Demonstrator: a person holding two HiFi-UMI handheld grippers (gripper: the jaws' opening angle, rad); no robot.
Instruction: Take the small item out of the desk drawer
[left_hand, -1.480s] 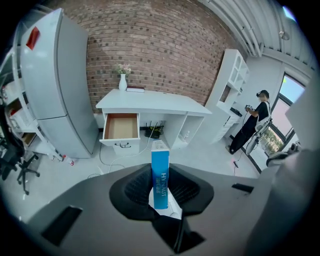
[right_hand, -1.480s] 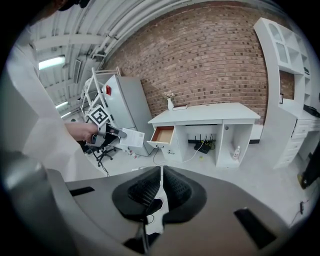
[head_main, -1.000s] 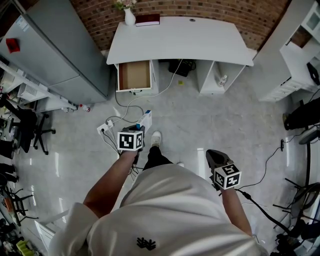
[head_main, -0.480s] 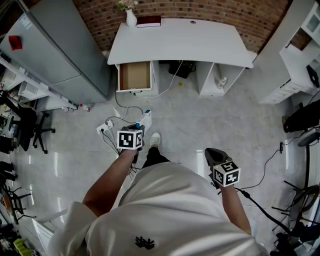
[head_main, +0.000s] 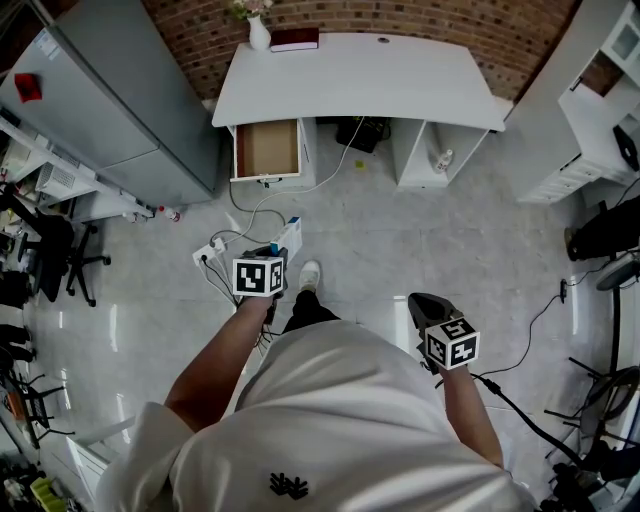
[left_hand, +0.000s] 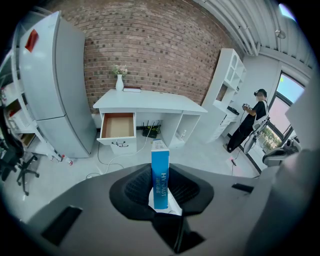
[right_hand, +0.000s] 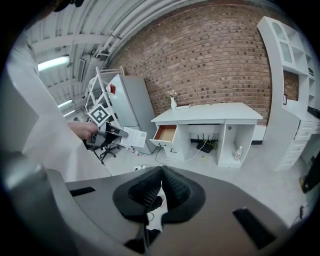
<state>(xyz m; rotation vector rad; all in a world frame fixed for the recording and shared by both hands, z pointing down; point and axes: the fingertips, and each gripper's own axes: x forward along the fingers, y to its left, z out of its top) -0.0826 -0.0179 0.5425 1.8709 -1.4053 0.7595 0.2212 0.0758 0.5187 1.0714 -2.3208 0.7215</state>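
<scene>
A white desk (head_main: 360, 85) stands against the brick wall, with a vase (head_main: 259, 35) and a book (head_main: 295, 40) at its back left corner. Its drawer (head_main: 267, 150) is pulled out below the left end, showing a brown inside. A tall grey cabinet (head_main: 110, 110) stands just left of the desk, and a white shelving unit (head_main: 600, 110) stands to the right. A bottle (head_main: 445, 158) sits in the desk's open right compartment. Cables (head_main: 290, 195) trail from under the desk across the floor to what looks like a power strip (head_main: 208, 255), near the person's shoe (head_main: 311, 277). An office chair (head_main: 60, 260) is far left. A second person (left_hand: 250, 125) stands by the window.

Open floor lies between the person and the desk.

The left forearm reaches forward and the left gripper (left_hand: 161, 187) is angled down toward the floor. Its pads are clamped on the small box (left_hand: 160, 175), blue and white, which stands upright between them, well away from the drawer. The right gripper (right_hand: 161, 182) hangs lower at the person's right side, tilted forward and down. Its jaws are pressed together with nothing in them.
</scene>
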